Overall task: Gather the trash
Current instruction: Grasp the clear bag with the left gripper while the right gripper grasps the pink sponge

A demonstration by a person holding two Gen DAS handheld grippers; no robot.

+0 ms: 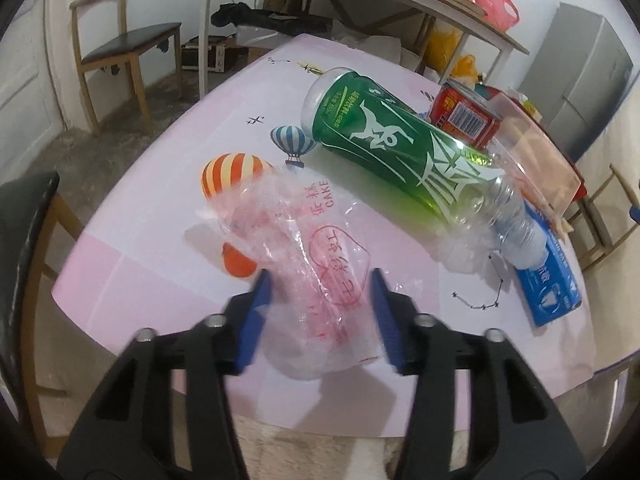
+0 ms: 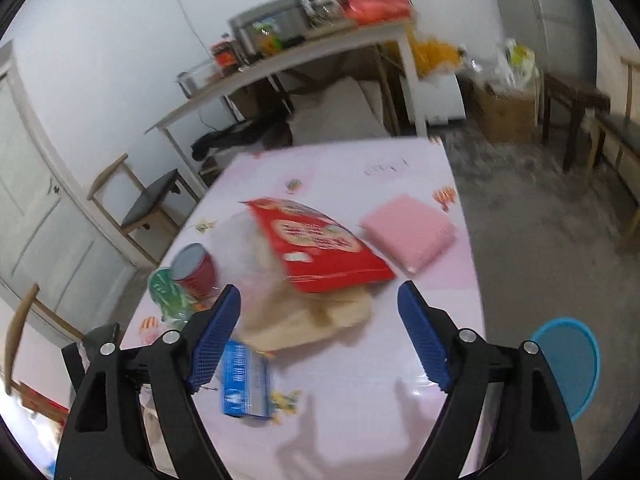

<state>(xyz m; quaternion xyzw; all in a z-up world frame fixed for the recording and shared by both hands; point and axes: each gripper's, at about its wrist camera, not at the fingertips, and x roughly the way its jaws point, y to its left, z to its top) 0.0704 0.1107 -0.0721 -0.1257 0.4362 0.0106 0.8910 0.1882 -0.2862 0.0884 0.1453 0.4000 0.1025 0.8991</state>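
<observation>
In the left wrist view, a chair (image 1: 120, 40) stood at upper left beside a pink table (image 1: 160, 208). At lower centre, the left gripper (image 1: 320, 300) had its blue pads on either side of a crumpled clear bag (image 1: 304, 264) with red print, jaws partly open. The bag filled the gap between them, but whether the pads pressed it could not be told. To the right lay a green bottle (image 1: 384, 140) on its side, a red can (image 1: 464, 116) behind it, a clear bottle (image 1: 508, 216), and a blue box (image 1: 548, 292) at far right.

In the blurred right wrist view, the can (image 2: 196, 268) sat at centre left. The right gripper (image 2: 320, 320) hung above the table with jaws wide and nothing between them. Ahead lay a red packet (image 2: 320, 248) on tan paper (image 2: 304, 320), a pink sponge (image 2: 408, 232), and at lower right a blue bin (image 2: 568, 368) on the floor.

The step in hand looked like picking up the bag. Next, the left jaws would need to close firmly on the thin film, then carry it towards the bin.
</observation>
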